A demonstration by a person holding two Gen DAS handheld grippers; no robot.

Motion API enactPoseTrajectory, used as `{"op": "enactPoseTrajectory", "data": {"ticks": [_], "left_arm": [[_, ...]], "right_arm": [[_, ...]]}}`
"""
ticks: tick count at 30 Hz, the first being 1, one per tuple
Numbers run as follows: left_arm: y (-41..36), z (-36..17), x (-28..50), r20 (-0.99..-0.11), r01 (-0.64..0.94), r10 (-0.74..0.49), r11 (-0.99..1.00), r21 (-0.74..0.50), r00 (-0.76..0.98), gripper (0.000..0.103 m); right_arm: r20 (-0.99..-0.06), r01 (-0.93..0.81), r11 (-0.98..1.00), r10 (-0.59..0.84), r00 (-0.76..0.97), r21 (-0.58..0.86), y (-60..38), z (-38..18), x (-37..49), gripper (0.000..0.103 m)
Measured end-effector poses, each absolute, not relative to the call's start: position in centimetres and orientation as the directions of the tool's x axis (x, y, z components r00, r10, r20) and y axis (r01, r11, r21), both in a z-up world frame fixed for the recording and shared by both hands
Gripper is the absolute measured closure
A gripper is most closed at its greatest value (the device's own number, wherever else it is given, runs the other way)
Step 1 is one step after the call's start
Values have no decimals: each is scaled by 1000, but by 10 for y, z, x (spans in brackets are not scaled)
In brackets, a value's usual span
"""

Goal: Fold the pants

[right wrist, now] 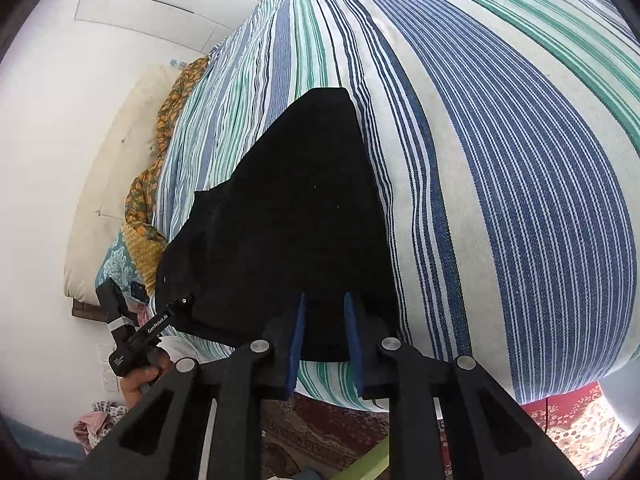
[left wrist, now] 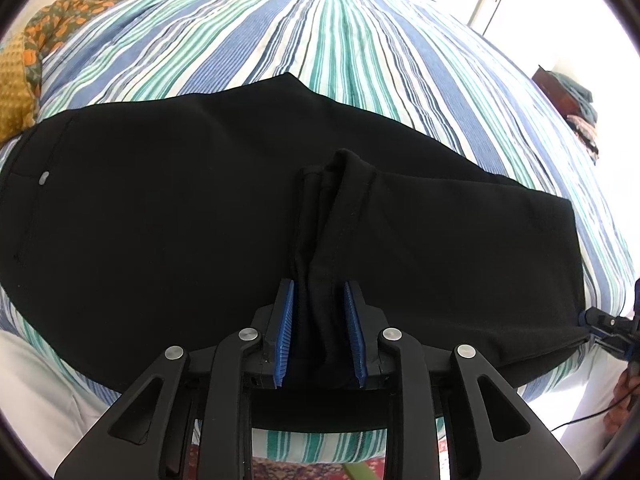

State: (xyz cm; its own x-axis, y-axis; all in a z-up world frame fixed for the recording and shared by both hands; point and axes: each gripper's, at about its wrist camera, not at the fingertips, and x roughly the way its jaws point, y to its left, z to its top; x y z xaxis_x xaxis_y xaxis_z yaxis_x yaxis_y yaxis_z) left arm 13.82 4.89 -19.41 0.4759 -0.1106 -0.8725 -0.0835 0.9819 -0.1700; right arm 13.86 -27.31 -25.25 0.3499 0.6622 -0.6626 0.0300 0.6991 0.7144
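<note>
Over on the left, the left tongs (left wrist: 319,312) sit low at the near edge of the bed (left wrist: 360,40), and a bunched ridge of black cloth runs up between the blue pads (left wrist: 285,320). The jaws stand a little apart with slim gaps either side of the bundle, so it looks cradled, not clamped. The pants (left wrist: 180,200) lie across the striped sheet (left wrist: 248,36), already doubled over, waistband out toward nine o'clock in the left wrist view, the folded end toward three.

Moving right, the right tongs (right wrist: 325,320) hover at the near hem at six o'clock in their own view, pads narrowly parted on either side of the cloth edge. Whether they pinch it or merely straddle it, I cannot tell.

The risk, as I judge it: the left hold is slack, so any lift could let that ridge slide free and the fold sag open. If the right side catches only the top layer, the stack will shear and leave a crooked crease. The near edge also hangs close to the bed's rim and could drag off toward the floor rug (right wrist: 580,424).
</note>
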Motion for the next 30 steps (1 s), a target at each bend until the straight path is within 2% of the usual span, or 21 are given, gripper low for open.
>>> {"op": "enactPoseTrajectory", "data": {"ticks": [2,4,5,7,9,11,15,20,24,30], "left_arm": [[52,-191,136,-866,-83,-141,975,-204,479,63],[56,-185,133,-861,-98,-151,969,-225,486,43],[59,-181,130,-855,-112,-148,966,-232,497,38],[71,-170,125,-834,-144,-156,952,-270,529,37],[96,-157,118,-794,-196,-184,914,-354,579,36],[133,-145,111,-746,-277,-199,843,-461,635,34],[224,-135,89,-652,-424,-186,625,-655,735,30],[319,-160,42,-591,-543,-94,302,-784,801,29],[355,-190,17,-595,-586,-43,129,-800,803,30],[360,-203,24,-645,-639,-10,128,-758,764,31]], "right_arm": [[-634,47,665,684,360,745,-281,-253,137,82],[-609,49,645,691,390,763,-287,-249,135,79],[-605,38,648,687,402,761,-287,-245,135,74],[-605,-4,672,669,432,741,-281,-233,135,58],[-618,-55,717,634,464,695,-272,-221,133,38],[-630,-95,755,603,490,649,-264,-211,131,32],[-624,-107,755,606,494,647,-263,-210,131,32],[-614,-86,739,613,498,668,-274,-215,132,32],[-611,-98,736,622,490,670,-271,-215,133,31],[-612,-118,735,633,474,668,-263,-214,136,31]]}}
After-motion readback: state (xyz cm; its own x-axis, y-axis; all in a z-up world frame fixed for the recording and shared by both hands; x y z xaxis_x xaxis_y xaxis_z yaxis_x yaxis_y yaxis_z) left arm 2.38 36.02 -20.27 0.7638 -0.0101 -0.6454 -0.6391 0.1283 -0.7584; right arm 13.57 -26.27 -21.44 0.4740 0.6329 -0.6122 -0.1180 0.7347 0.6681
